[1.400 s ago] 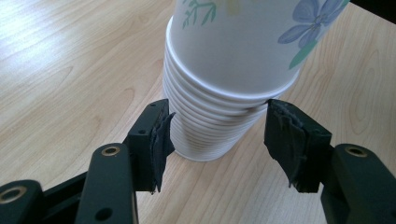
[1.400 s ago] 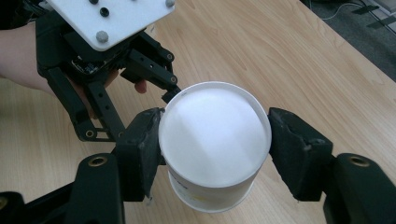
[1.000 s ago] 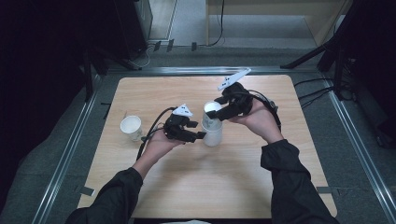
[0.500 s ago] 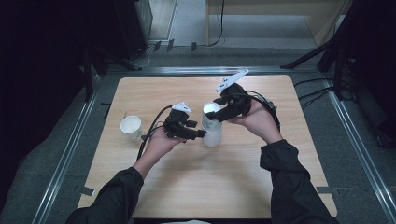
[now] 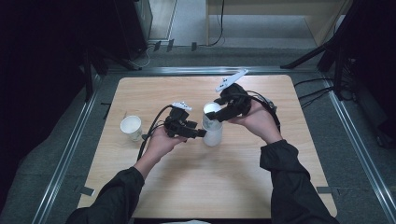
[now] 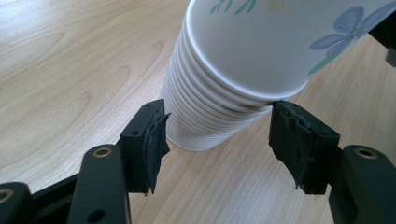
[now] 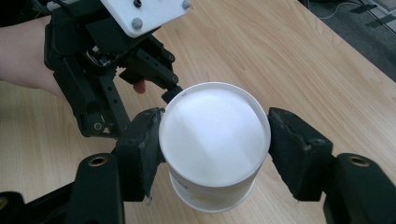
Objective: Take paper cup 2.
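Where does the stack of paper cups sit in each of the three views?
High view: stack of paper cups, table centre.
Left gripper view: upper centre, leaning.
Right gripper view: centre, seen from above, top cup rim clamped.
Shared landmark: the wooden table.

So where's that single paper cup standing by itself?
In the high view, the single paper cup stands on the table's left side, apart from the cup stack.

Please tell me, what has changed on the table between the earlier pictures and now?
The left gripper has just been opening its jaws: they now stand apart from the stack of paper cups between them. The right gripper stays clamped on the top cup. Both hands and the single paper cup kept their places.
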Demonstrator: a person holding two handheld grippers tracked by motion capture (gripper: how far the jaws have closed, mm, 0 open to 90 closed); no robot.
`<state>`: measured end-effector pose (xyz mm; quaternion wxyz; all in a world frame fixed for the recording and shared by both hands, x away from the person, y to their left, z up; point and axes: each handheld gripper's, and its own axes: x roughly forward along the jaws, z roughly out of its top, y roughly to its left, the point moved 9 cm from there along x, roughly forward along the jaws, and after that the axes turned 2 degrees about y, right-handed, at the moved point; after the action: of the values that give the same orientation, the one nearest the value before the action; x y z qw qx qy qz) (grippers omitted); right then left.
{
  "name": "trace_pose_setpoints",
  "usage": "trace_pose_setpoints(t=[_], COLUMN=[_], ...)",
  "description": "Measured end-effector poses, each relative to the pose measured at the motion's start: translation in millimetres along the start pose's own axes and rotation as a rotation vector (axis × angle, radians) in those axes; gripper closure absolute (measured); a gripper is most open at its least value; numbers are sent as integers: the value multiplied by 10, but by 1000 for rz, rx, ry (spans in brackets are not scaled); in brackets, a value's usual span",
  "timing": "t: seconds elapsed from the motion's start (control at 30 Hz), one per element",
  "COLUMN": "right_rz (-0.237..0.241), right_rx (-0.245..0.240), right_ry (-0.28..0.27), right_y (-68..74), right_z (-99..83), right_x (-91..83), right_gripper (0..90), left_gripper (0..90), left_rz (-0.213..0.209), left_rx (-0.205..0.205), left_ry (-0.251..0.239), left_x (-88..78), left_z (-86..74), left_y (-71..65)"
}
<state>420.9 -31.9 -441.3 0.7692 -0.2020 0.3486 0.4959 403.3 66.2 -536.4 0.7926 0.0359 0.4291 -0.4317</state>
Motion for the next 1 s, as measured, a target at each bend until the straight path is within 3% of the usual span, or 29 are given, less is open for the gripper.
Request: trace_pose_setpoints(t=[0.5, 0.6, 0.63, 0.73, 0.8, 1.0], right_rz=[-8, -3, 2, 5, 4, -1], right_rx=[-6, 1, 10, 16, 13, 6], right_ry=[0, -33, -44, -66, -75, -97], right_y=[-2, -5, -4, -6, -3, 12], right_z=[9, 44, 60, 87, 99, 148], right_x=[-4, -37, -63, -126, -155, -216], right_gripper=[374, 377, 376, 376, 375, 374], left_gripper=[377, 379, 381, 419, 381, 376], left_rz=[5, 8, 15, 123, 95, 71], left_rx=[-1, 2, 7, 73, 69, 51], left_ry=[3, 6, 14, 91, 92, 44], left_x=[2, 7, 13, 94, 132, 66], left_z=[6, 3, -6, -98, -123, -60], left_y=[5, 6, 7, 62, 37, 25])
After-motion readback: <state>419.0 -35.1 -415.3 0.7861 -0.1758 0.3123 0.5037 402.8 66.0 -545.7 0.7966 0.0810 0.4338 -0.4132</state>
